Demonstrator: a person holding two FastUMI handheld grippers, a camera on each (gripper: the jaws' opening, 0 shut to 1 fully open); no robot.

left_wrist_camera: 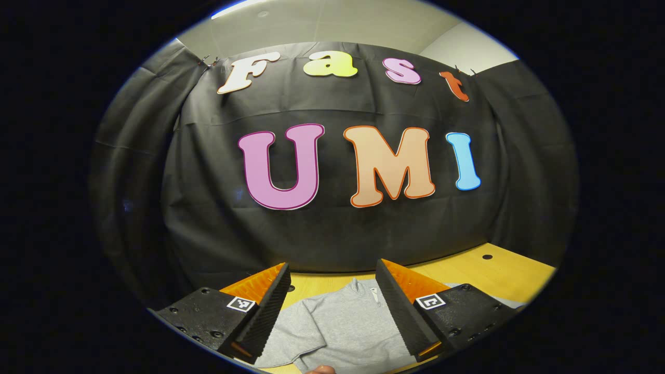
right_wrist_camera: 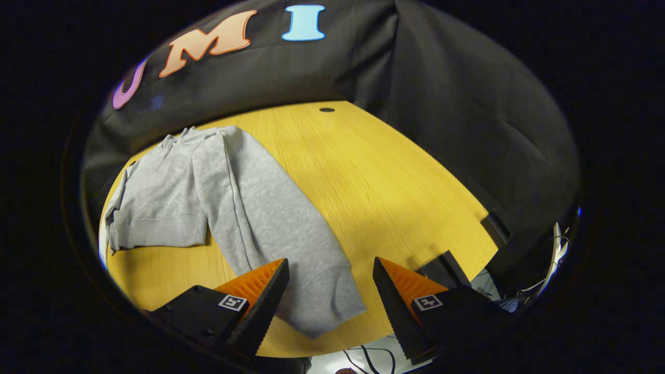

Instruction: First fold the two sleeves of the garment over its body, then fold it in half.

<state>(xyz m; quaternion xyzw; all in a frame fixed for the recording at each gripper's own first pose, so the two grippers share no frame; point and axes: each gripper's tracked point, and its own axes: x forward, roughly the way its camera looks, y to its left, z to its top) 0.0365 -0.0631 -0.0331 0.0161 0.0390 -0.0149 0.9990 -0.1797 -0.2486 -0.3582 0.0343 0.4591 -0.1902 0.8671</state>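
Observation:
A grey sweatshirt [right_wrist_camera: 156,202] lies flat on the yellow wooden table [right_wrist_camera: 395,182], collar toward the black wall. In the right gripper view one long sleeve [right_wrist_camera: 275,228] stretches out from the body toward me, its cuff end [right_wrist_camera: 322,306] lying below the gap between the fingers. My right gripper [right_wrist_camera: 330,261] is open and hovers over that cuff, holding nothing. In the left gripper view the sweatshirt [left_wrist_camera: 337,327] shows low down with its collar [left_wrist_camera: 358,285] at the far side. My left gripper [left_wrist_camera: 332,266] is open above it, nothing between its fingers.
The table has a small round hole [right_wrist_camera: 327,109] near its far edge, also seen as a hole [left_wrist_camera: 487,256] in the left gripper view. A black block [right_wrist_camera: 499,228] sits at the table's right edge. Cables [right_wrist_camera: 374,356] hang below the near edge. Black cloth walls surround the table.

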